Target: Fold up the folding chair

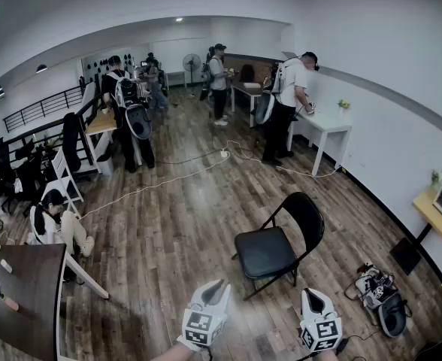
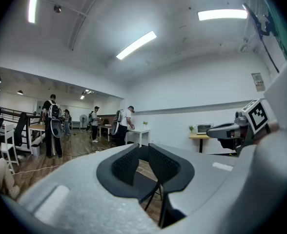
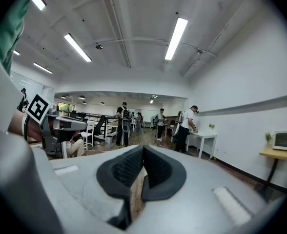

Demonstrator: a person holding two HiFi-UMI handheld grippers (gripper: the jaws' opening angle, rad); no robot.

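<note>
folding chair [image 1: 270,250]: unfolded, upright | left hand-held gripper [image 1: 219,283], right hand-held gripper [image 1: 310,292]: near it, apart

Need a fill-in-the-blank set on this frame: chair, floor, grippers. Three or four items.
1. The folding chair is ___ in colour.
2. It stands on a ___ floor, seat down, not yet folded.
3. The left gripper and the right gripper are near the chair, and ___ of them touches it.
4. The right gripper's jaws are ___, with nothing between them.

Missing words: black; wooden; neither; shut.
</note>
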